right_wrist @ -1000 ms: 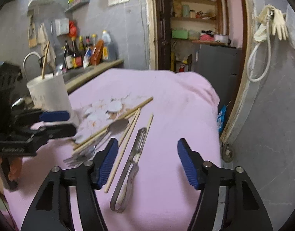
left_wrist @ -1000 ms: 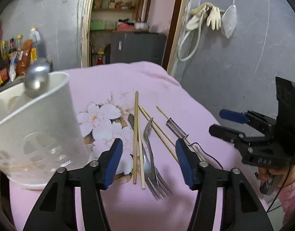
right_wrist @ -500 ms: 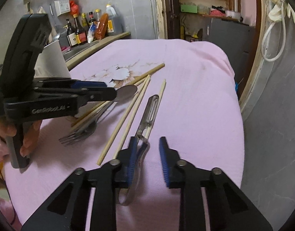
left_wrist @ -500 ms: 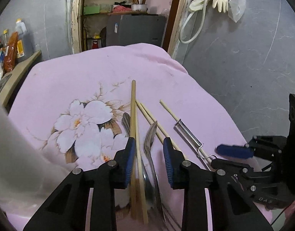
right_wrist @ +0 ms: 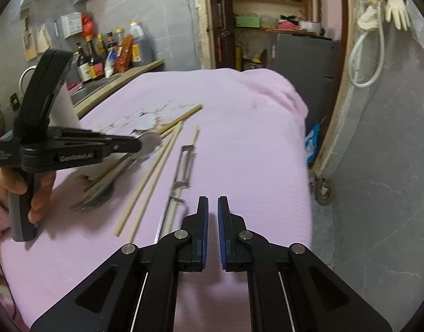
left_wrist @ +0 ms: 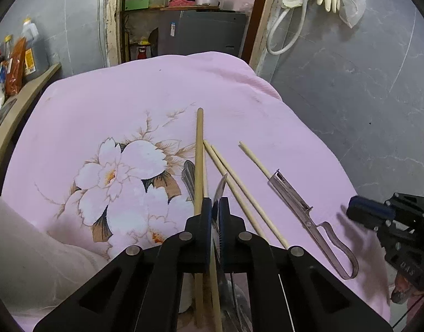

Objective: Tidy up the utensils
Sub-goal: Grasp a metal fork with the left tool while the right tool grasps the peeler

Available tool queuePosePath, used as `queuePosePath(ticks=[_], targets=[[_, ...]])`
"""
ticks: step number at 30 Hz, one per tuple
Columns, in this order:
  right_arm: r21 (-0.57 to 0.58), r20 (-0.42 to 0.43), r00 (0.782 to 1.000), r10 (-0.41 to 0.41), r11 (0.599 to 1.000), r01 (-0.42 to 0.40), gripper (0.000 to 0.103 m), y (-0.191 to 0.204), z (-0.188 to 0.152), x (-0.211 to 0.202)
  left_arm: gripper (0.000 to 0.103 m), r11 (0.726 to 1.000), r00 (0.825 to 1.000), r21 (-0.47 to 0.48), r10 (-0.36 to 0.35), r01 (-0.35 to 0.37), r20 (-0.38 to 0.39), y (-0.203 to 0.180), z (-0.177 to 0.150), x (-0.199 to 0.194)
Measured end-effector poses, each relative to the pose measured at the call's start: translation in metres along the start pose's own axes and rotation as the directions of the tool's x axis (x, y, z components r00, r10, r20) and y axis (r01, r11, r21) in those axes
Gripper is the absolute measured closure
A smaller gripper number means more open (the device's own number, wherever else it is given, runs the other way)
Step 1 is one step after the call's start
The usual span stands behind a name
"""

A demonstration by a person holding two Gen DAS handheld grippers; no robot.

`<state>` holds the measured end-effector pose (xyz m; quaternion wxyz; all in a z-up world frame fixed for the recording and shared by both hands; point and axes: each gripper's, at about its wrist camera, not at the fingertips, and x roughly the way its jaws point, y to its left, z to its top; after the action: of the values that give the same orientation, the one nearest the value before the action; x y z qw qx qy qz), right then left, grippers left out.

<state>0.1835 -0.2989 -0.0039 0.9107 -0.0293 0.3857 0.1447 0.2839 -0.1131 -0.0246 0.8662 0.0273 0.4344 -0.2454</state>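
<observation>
1. My left gripper has just been closing and is now clamped on the spoon. In the left wrist view its metal handle pokes up between the blue pads at bottom centre. In the right wrist view the bowl sticks out past the tips at middle left, lifted a bit off the pile.
2. My right gripper has also just been closing, and it's pinched together with only pink cloth showing in the slit. No catch, I think. The peeler lies just left of the jaws, blurry, and doesn't look gripped.
3. Everything else sits loose on the pink cloth: the chopsticks fan out up the middle of the left wrist view, and the forks lie at lower left of the right wrist view, under the spoon.
4. The white holder peeks out behind my left gripper at upper left. I can't see inside it.
5. So it's early days, I reckon: one spoon in hand, nothing visibly sorted, and the peeler needs another grab.
</observation>
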Motion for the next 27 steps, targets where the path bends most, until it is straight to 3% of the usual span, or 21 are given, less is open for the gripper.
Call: queuePosePath(ticks=[3, 6, 9, 18, 20, 22, 27], targets=[[0.016, -0.001, 1.0, 0.024, 1.0, -0.024, 0.092, 0.0, 0.007, 0.005, 0.101, 1.0, 1.0, -0.011, -0.005, 0.005, -0.007, 0.0, 0.002, 0.0], [-0.011, 0.004, 0.999, 0.043, 0.999, -0.042, 0.075, 0.009, 0.013, 0.014, 0.101, 1.0, 1.0, -0.016, -0.004, 0.003, -0.017, 0.001, 0.001, 0.002], [-0.045, -0.019, 0.998, 0.061, 0.997, -0.062, 0.075, 0.021, 0.019, 0.028, 0.101, 1.0, 1.0, -0.022, 0.0, 0.0, -0.012, 0.002, 0.0, -0.002], [-0.089, -0.089, 0.996, 0.016, 0.996, -0.024, 0.076, 0.029, 0.039, 0.063, 0.101, 0.999, 1.0, -0.046, -0.021, 0.02, -0.016, 0.004, 0.0, -0.003], [-0.094, -0.103, 0.995, 0.013, 0.995, -0.023, 0.079, 0.029, 0.04, 0.067, 0.102, 0.998, 1.0, -0.051, -0.027, 0.026, -0.012, 0.004, 0.0, -0.004], [-0.101, -0.108, 0.994, 0.007, 0.995, -0.018, 0.09, 0.028, 0.04, 0.067, 0.102, 0.998, 1.0, -0.05, -0.03, 0.03, 0.003, 0.003, 0.0, -0.007], [-0.085, -0.088, 0.996, 0.03, 0.996, -0.038, 0.092, 0.027, 0.037, 0.058, 0.103, 0.998, 0.997, -0.044, -0.037, 0.04, 0.063, -0.001, -0.003, -0.022]])
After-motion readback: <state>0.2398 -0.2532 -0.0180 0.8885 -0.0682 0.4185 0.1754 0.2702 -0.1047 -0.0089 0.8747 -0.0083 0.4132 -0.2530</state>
